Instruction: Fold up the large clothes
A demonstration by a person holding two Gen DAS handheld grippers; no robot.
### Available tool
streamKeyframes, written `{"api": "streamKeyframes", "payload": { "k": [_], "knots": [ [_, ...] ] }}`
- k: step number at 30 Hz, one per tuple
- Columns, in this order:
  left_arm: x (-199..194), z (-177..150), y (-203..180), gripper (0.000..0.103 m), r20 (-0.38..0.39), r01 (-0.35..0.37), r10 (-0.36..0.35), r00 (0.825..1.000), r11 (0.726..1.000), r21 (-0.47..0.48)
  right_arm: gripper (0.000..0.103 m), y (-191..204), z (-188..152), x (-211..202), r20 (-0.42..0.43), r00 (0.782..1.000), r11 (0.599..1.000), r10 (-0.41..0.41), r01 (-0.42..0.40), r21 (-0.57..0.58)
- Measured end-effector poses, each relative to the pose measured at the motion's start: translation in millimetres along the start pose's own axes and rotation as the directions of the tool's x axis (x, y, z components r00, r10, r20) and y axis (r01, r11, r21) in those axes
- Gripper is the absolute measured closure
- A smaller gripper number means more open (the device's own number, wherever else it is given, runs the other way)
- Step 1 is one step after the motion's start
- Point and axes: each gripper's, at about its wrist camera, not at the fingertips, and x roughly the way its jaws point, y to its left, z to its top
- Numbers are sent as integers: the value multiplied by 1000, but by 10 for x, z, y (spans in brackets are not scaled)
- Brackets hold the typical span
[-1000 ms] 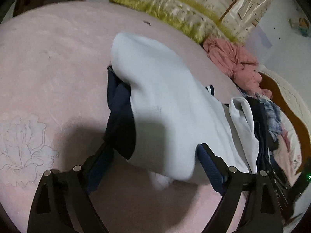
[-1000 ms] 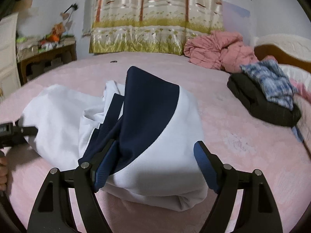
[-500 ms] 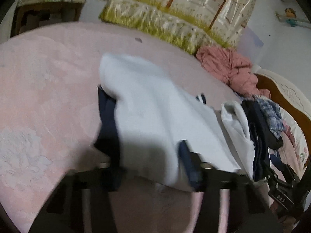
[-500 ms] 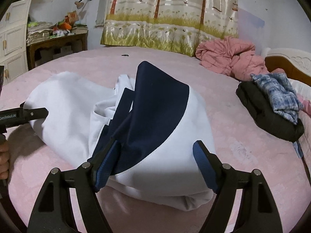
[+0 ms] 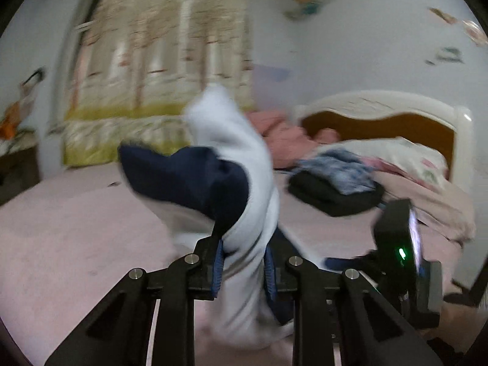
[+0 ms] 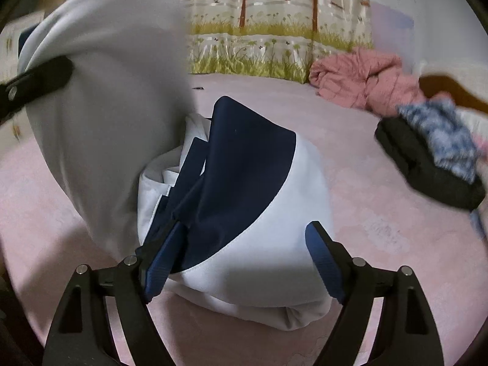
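White-and-navy garment (image 6: 250, 213): bulk heaped on the pink bed (image 6: 381, 213), one white end raised off it. Left gripper (image 5: 244, 270): jaws pinched on that raised fabric, which stands up and away from the fingers in its own blurred view and hangs at upper left in the right wrist view. Right gripper (image 6: 244, 257): jaws wide, holding nothing, straddling the near edge of the heap, so it is probably the nearer one for the next grasp.
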Motion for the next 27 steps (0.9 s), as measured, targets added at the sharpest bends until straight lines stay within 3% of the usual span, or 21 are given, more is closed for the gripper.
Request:
{"api": "streamKeyframes", "payload": {
  "k": [3,5,7,9,12,15,19,22,24,25,27],
  "knots": [
    [244,-17,-272,80,-43,67,-66,997,998,22,22,-350,-12,-157,6,995,986,101,-101,130],
    [400,-27,-399,80,-65,81,-78,995,996,43,23,-620,-54,-284,14,993,966,121,-121,227],
    [549,-47,-511,80,-88,104,-99,991,993,48,22,-907,-104,-450,38,997,951,67,-75,299],
    [647,-88,-614,80,-110,135,-128,986,989,58,22,-1180,-142,-601,59,997,937,-43,19,349],
    [866,-156,-847,80,-162,164,-145,976,980,110,22,-1472,-155,-702,62,982,908,-178,139,396],
    [1003,-286,-957,80,-200,160,-134,971,980,119,22,-1590,-155,-747,72,979,889,-190,140,435],
    [1018,-367,-960,80,-204,166,-144,968,981,96,22,-1472,-92,-786,112,979,909,-173,115,400],
    [948,-390,-972,71,-200,152,-128,971,982,110,22,-1313,-18,-825,149,981,933,-127,67,354],
    [860,-379,-958,54,-193,176,-156,969,980,93,23,-1223,0,-847,171,982,939,-80,16,344],
    [805,-370,-933,41,-189,196,-180,965,978,70,22,-1188,14,-856,180,981,939,-66,0,343],
    [650,-344,-864,31,-163,213,-207,965,977,20,22,-1137,30,-878,195,979,940,-63,-7,342]
  ]
}}
